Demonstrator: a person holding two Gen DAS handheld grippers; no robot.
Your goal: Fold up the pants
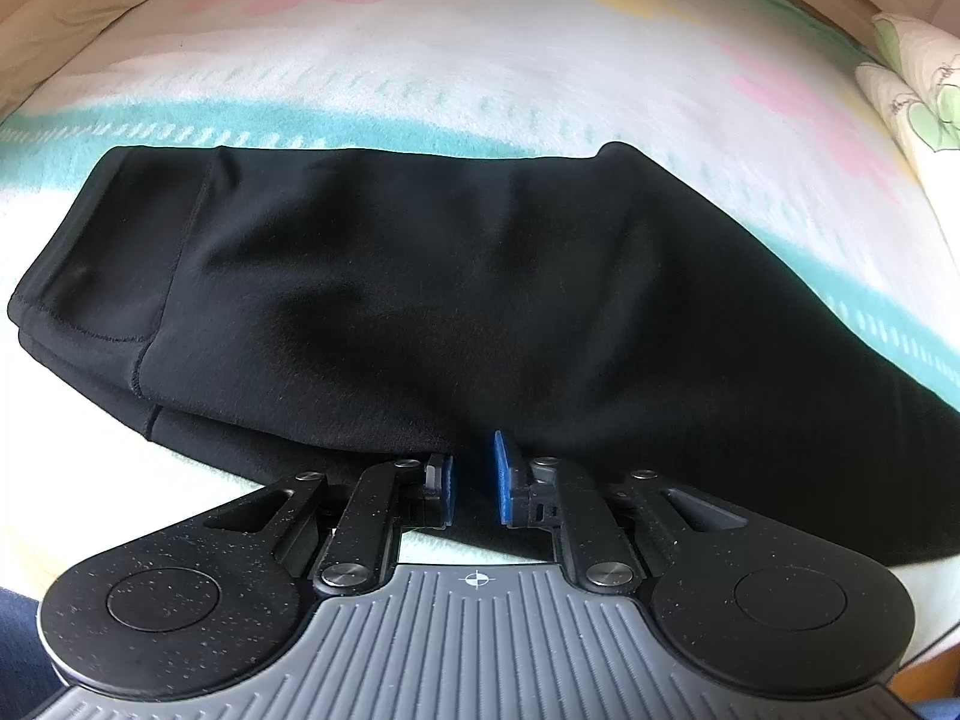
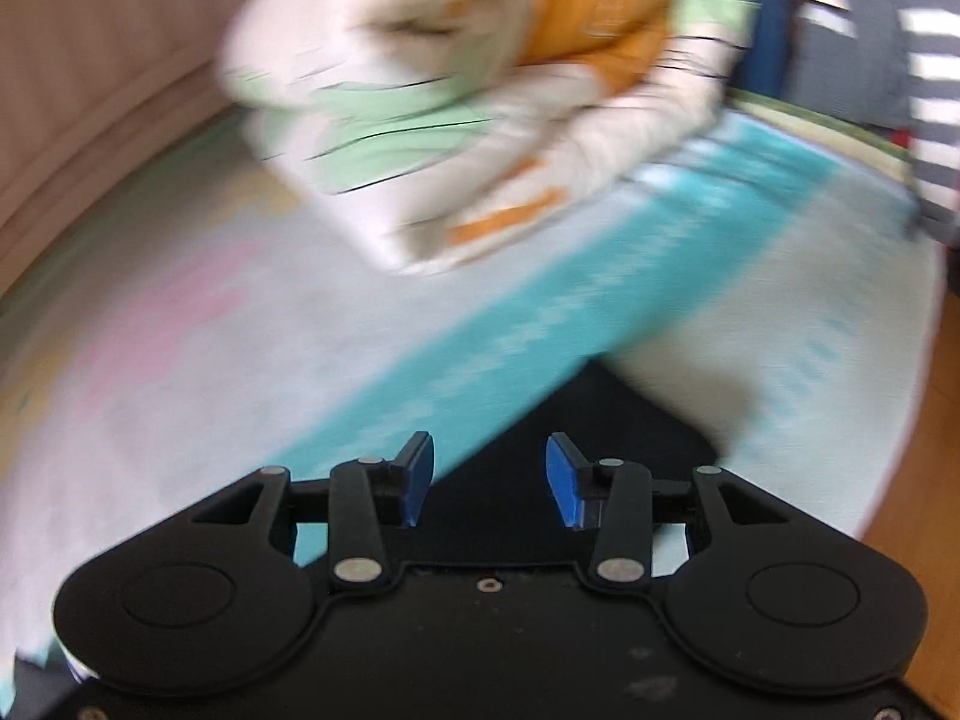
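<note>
My left claw (image 1: 474, 483) has its blue pads (image 1: 503, 480) a narrow gap apart, gripping nothing, sitting right at the near edge of the black pants (image 1: 450, 300). The pants lie folded in layers straight ahead of it, spread left to right on the pastel blanket (image 1: 420, 78) that covers the bed, with stitched hems stacked at the left end. My right claw (image 2: 489, 480) is spread wide and empty, hovering above one end of the pants (image 2: 576, 450), which pokes out just beyond and beneath its fingers. Farther out I see a blurred folded quilt (image 2: 456, 108) resting on the blanket (image 2: 210, 348).
</note>
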